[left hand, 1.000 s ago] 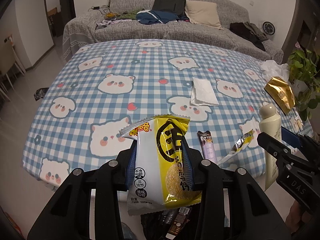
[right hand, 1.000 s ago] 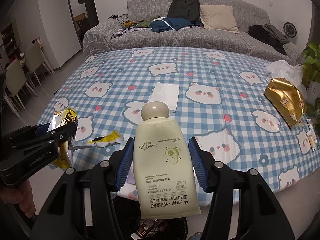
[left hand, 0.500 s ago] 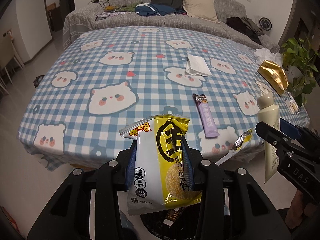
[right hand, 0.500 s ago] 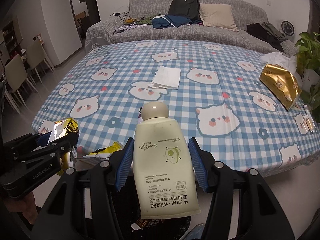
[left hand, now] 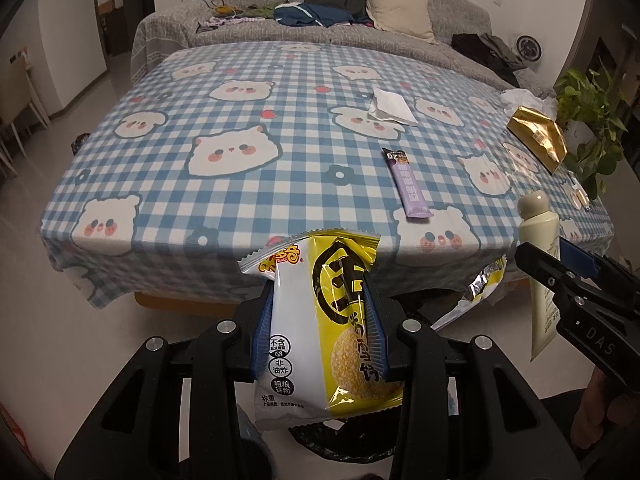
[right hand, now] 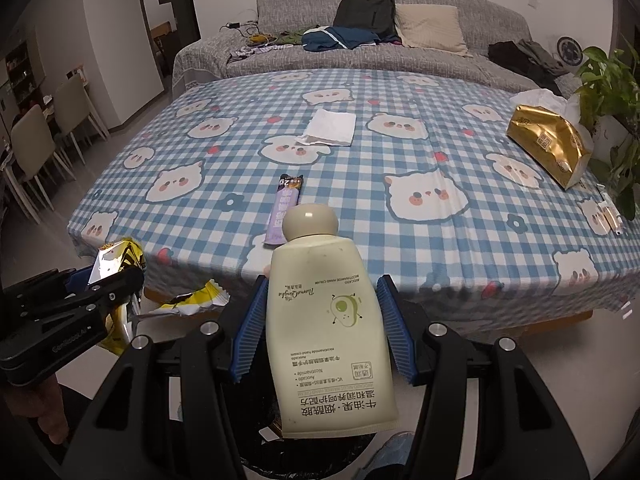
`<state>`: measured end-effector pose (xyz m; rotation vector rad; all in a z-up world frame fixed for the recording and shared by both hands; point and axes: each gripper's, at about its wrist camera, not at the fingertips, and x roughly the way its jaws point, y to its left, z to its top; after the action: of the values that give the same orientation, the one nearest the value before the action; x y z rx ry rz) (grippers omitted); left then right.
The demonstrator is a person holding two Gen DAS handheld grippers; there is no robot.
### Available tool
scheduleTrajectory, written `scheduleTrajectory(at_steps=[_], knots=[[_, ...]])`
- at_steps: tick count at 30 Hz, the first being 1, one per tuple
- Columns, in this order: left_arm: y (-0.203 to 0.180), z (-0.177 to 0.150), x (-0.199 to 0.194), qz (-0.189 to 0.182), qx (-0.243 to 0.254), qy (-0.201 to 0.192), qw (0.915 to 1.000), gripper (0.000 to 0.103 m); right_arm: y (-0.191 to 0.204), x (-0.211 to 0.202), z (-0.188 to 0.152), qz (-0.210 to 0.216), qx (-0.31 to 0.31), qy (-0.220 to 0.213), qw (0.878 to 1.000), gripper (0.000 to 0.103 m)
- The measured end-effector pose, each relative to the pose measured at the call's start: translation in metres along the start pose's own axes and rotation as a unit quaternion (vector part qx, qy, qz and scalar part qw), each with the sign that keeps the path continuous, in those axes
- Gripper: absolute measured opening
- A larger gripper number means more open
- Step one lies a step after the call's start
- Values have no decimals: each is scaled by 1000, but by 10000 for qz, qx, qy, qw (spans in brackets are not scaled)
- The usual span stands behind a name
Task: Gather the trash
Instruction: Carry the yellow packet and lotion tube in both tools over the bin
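Below both grippers, off the table's (left hand: 168,208) near edge, a black-lined trash bin (right hand: 264,432) holds scraps of wrappers. The left gripper (left hand: 320,332) clamps a yellow-and-white snack packet (left hand: 320,332) above it; the right gripper (right hand: 324,328) pinches a cream hand cream tube (right hand: 324,328). A purple sachet (left hand: 410,186) lies near the table's near edge.

The tube (right hand: 332,332) carries upside-down print: "AVOCADO NICOTINAMIDE HAND CREAM", a script brand I cannot read surely, and large Chinese "牛油果·烟酰胺". The snack bag (left hand: 320,332), left of the tube, shows a big "王" and the round marks "不含", "非油炸", "粗粮谷物". Behind the tube, the purple sachet (right hand: 287,210) shows "2g"; the right gripper (left hand: 576,304) reads "DAS" and the left gripper (right hand: 68,320) "GenRobot.AI".
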<state>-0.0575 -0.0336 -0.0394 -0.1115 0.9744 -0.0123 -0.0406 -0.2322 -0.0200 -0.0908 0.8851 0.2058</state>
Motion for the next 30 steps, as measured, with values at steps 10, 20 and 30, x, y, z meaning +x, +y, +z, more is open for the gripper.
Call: scheduleTrajectory(at_steps=[10, 20, 30], knots=[[10, -37, 7, 28, -117, 129, 9998, 38, 6, 7, -40, 63, -15, 232, 9997, 53], [25, -74, 32, 82, -208, 270, 9994, 38, 6, 29, -74, 53, 35, 455, 9989, 53], [41, -95, 71, 97, -243, 507, 9984, 38, 13, 75, -100, 124, -2, 884, 9960, 53]])
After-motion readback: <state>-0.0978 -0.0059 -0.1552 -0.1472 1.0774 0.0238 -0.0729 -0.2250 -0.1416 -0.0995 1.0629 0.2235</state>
